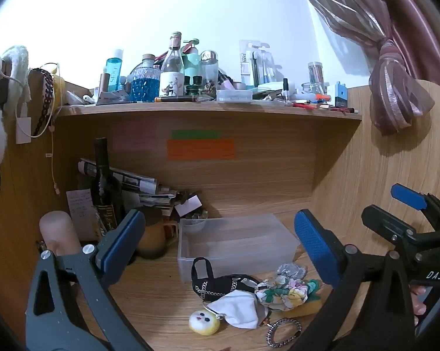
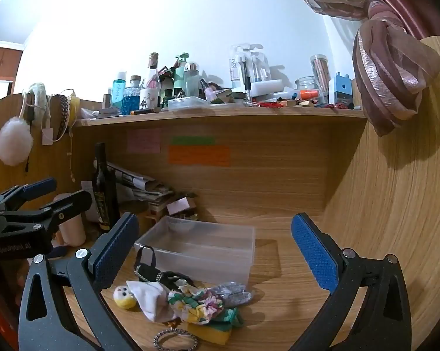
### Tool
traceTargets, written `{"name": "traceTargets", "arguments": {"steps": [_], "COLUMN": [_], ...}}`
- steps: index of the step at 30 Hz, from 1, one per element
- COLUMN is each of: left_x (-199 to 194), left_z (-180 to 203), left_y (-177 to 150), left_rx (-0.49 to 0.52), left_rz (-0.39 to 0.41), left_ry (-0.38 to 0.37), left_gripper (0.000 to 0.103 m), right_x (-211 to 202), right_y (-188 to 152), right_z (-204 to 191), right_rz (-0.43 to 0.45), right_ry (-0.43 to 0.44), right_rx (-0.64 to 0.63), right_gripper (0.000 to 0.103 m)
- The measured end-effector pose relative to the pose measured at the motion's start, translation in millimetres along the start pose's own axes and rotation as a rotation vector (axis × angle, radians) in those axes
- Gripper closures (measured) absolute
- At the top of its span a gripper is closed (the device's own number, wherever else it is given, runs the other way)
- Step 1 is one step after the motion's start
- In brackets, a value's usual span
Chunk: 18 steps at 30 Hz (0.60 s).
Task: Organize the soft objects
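— Soft objects (image 1: 249, 301) first: where are they?

— All in one heap on the desk (image 1: 149, 289), just in front of the clear plastic bin (image 1: 281, 253). I see a black pouch with a chain (image 1: 211, 283), a white cloth (image 1: 239, 310), a floral scrunchie (image 1: 281, 292), a silvery scrunchie (image 1: 290, 270), a yellow plush face (image 1: 204, 323) and a yellow and green piece (image 2: 217, 324). A beaded bracelet (image 1: 284, 332) lies beside them.

— Anything in the bin yet?

— Nothing that I can make out; it looks bare inside, so I judge the sorting not yet begun. Every piece is left to move.

— And your tongs?

— My left gripper (image 1: 220, 242) hangs over the heap with its jaws spread wide, holding nothing. My right gripper (image 2: 217, 251) is the same, wide apart and empty, above the bin and the heap
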<state>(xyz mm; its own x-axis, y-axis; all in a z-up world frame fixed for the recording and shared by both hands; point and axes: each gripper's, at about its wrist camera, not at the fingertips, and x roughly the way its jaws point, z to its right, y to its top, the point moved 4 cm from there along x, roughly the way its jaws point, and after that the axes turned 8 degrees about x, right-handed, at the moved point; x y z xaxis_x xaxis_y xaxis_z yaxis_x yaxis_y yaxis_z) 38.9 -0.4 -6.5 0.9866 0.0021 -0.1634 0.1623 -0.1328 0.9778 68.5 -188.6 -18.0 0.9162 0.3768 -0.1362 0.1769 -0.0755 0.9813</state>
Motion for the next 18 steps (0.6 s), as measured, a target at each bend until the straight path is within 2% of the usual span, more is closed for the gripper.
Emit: {"name": "traceTargets", "arguments": {"steps": [18], "left_x": [-5], "left_z": [4], "left_y": [0], "left_rx": [0.007], "left_rz": [0.009], "left_ry": [-0.014], "left_gripper": [0.0], "right_x": [-3], "right_y": [0], "right_z": [-1], "right_rz": [0.003], "right_ry": [0.005], "right_rx": [0.01], "right_gripper": [0.0]}}
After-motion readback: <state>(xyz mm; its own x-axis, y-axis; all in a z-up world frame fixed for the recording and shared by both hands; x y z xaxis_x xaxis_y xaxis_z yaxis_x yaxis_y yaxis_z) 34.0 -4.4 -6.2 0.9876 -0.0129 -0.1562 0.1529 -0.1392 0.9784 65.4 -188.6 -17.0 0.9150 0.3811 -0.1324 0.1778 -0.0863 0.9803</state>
